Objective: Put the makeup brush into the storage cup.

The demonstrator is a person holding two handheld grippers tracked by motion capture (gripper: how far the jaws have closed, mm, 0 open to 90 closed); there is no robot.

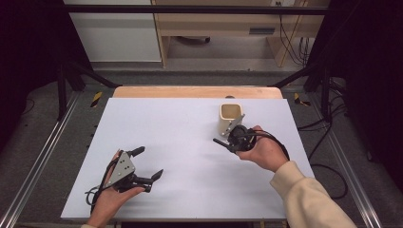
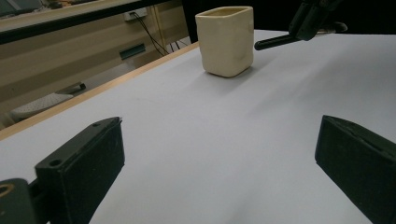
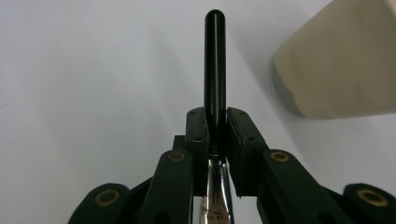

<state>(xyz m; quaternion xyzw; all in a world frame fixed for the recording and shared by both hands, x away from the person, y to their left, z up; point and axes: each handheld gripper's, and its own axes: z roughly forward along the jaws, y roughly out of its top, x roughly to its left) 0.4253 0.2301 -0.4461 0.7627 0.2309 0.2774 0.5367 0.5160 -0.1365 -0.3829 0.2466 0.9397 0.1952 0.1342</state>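
Beside plain unlabelled cup (image 1: 230, 117), right gripper (image 1: 223, 143) clamping black pen (image 3: 215, 70)

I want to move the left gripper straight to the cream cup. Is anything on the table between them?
Nothing: in the left gripper view, bare white table runs from the open left gripper to the cream cup.

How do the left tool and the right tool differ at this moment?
The left tool has its jaws wide apart with nothing between them; the right tool is shut on a slim black rod. The left is far from the cream square cup; the right is beside it. Both are hand-held over the white table.
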